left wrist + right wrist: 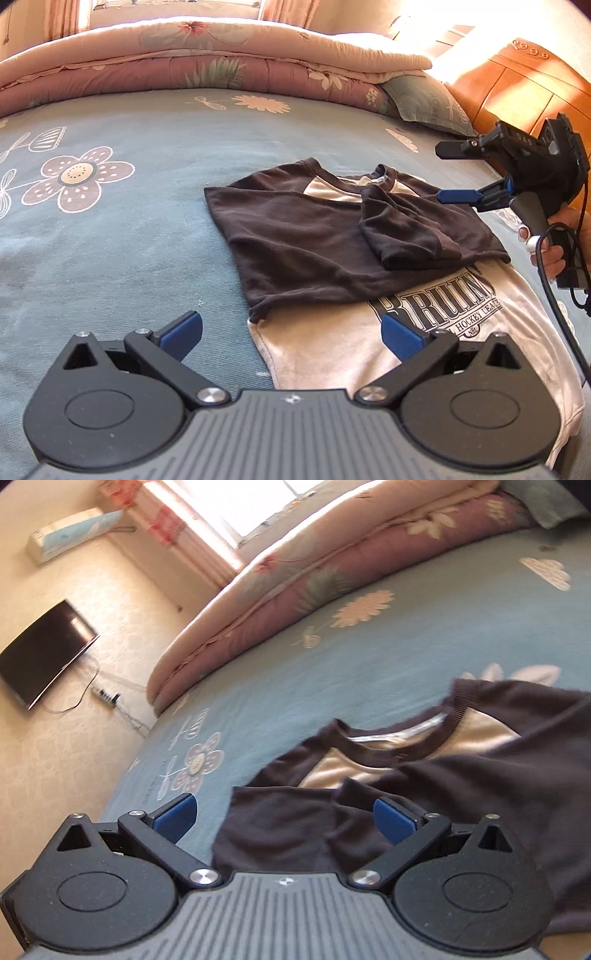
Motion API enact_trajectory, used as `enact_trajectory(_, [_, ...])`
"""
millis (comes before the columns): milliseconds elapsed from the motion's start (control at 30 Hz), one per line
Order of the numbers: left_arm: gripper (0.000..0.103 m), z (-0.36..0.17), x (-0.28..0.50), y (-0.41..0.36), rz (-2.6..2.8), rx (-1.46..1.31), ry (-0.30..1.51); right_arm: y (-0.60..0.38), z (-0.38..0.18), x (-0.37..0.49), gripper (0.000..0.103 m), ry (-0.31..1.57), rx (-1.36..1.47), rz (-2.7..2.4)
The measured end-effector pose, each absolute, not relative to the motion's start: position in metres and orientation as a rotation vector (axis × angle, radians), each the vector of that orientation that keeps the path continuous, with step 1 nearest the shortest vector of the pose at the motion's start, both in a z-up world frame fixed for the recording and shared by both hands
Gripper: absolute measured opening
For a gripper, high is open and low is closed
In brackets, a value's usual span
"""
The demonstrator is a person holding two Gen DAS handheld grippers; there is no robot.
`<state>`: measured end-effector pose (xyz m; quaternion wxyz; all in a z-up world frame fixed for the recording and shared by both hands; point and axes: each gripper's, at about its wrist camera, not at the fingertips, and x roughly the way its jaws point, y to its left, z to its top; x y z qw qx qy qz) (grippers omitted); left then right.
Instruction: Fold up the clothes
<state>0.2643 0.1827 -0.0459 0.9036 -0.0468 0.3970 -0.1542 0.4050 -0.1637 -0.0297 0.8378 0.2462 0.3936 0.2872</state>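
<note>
1. On the bed (pixel 129 240), a shirt (pixel 314 251) lies flat with both dark sleeves folded in over its chest; the cream body with the printed logo runs out toward the near edge.
2. The shirt's long axis runs from the collar (pixel 384 173), at the far end, to the hem, near the left gripper (pixel 291 332).
3. The left gripper hovers over the hem end, fingers spread wide and holding nothing; the cream cloth lies just ahead and below, to its right side.
4. The right gripper (pixel 282 814) hangs above the folded sleeves near the collar, also spread and empty. A hand (pixel 554 247) holds it from the shirt's right edge.
5. My judgement: the next fold is hem to collar, along the long axis. The left gripper is nearer the hem and suits that lift; the right sits nearer the collar end.
6. Risk: loose sleeves may slip when the hem comes over.
</note>
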Motion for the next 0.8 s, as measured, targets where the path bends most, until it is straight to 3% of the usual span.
enact_trajectory(300, [0.102,-0.058,0.266,0.142,-0.418,-0.010,0.867,-0.211,-0.092,0.403,0.103,0.949,0.651,0.505])
enact_trajectory(800, [0.102,-0.061,0.266,0.137,-0.413,0.004,0.871,-0.161,-0.090,0.418,0.103,1.092,0.607,0.682])
